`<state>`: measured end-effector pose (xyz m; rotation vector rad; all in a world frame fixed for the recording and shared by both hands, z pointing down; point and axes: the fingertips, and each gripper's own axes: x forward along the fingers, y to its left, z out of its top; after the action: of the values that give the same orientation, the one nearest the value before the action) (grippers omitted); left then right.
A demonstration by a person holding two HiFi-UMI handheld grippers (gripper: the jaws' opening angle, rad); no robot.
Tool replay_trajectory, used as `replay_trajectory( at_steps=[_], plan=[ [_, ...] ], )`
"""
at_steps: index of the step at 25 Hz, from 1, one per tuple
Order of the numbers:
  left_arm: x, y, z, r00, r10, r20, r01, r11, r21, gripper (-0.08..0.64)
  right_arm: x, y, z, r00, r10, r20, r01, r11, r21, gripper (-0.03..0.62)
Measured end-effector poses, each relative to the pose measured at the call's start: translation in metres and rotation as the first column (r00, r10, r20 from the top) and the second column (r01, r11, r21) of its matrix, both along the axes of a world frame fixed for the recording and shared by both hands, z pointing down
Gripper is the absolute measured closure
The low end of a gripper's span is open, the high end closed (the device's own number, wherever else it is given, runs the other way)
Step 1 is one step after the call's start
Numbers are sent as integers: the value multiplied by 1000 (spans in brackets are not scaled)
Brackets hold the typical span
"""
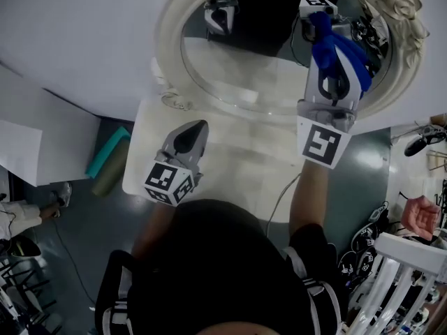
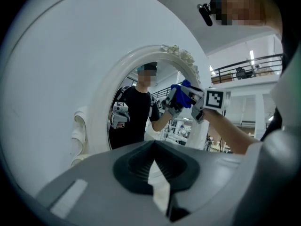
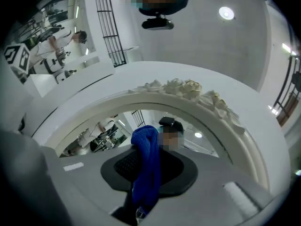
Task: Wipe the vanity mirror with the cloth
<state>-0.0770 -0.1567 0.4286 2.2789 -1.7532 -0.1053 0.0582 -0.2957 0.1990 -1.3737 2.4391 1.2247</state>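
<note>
Right gripper (image 1: 323,28) clamps the blue cloth (image 1: 347,54) at the mirror (image 1: 166,40); left gripper (image 1: 197,128) pinched together, empty.

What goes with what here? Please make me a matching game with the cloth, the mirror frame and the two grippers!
Things:
1 cloth
2 mirror frame
3 left gripper
4 right gripper

Matches:
A white, with carved flowers on top
B shut, with nothing in it
C blue
D shut on the cloth

Pairs: 1-C, 2-A, 3-B, 4-D
</note>
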Motion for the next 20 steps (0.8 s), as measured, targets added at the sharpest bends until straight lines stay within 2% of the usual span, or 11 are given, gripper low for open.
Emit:
replay_trajectory(
  at_steps=[6, 14, 20],
  plan=[
    [3, 0, 2, 1000, -2, 0, 2, 1000, -2, 551, -10, -6, 85, 978, 2, -207, -32, 990, -141, 517],
    [1, 5, 4, 1000, -14, 6, 14, 1000, -11, 551, -27, 2, 199, 941, -105, -323, 45, 982, -186, 518],
    [-1, 8, 6, 1000, -23, 9, 23, 1000, -18, 551, -26, 1, 294, 908, -174, -381, 38, 940, -338, 520]
  ],
)
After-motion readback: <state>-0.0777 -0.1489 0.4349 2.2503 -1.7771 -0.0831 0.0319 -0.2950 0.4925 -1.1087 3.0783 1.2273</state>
